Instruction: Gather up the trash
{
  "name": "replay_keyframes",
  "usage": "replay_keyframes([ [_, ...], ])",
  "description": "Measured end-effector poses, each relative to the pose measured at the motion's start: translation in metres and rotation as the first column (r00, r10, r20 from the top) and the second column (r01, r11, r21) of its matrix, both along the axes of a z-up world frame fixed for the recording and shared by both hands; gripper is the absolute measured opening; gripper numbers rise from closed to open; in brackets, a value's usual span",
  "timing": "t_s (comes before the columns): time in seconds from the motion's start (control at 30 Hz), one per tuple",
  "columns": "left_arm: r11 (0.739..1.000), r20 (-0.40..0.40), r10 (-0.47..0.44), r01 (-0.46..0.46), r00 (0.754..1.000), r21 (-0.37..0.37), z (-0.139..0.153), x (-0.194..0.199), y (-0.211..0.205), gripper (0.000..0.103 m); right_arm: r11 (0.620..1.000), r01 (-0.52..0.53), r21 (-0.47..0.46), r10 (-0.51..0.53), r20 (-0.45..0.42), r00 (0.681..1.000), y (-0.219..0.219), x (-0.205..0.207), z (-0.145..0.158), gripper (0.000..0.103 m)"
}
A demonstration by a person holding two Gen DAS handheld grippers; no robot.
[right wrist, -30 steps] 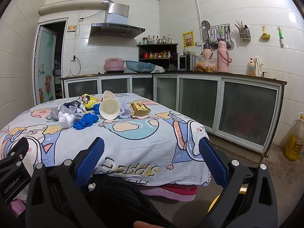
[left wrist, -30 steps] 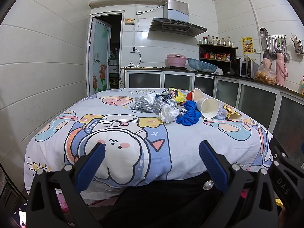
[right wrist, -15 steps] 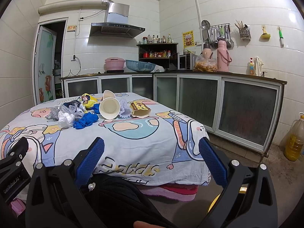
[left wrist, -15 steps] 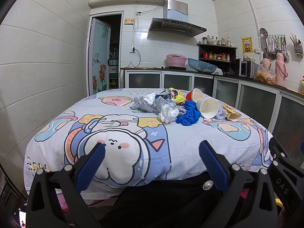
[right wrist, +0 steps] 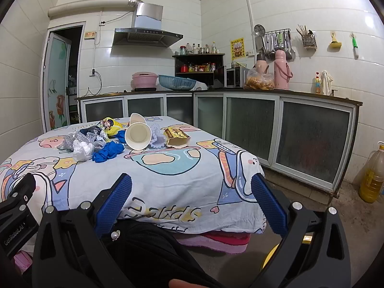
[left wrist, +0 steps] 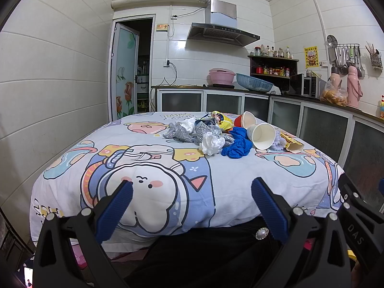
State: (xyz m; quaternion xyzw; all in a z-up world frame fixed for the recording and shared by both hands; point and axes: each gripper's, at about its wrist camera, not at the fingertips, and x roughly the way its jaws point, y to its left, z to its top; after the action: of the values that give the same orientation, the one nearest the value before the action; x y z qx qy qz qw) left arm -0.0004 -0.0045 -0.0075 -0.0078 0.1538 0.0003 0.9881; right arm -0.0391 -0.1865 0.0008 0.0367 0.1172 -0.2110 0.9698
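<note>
I see the trash pile lying mid-surface on the cartoon tablecloth, well beyond my left gripper, whose fingers gape wide and empty. My right gripper is spread just as wide, level, short of the surface's near edge. Only the right view shows the oil jug on the floor; the white paper cup lies tipped beside the blue glove.

The red cup lies half hidden behind the white paper cup. Labels on the shelf jars are too small to read (likewise the yellow wall poster). The oil bottle is cut off by the picture's rim.
</note>
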Motion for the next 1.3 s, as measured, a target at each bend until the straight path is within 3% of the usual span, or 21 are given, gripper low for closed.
replay_keyframes([
  [1.3,1.000,-0.001,0.000,0.000,1.000,0.000,0.0023,0.0008,0.0011,0.095,1.000,0.002,0.008,-0.002,-0.008,1.000,-0.0015,0.0000,-0.0024,0.095],
])
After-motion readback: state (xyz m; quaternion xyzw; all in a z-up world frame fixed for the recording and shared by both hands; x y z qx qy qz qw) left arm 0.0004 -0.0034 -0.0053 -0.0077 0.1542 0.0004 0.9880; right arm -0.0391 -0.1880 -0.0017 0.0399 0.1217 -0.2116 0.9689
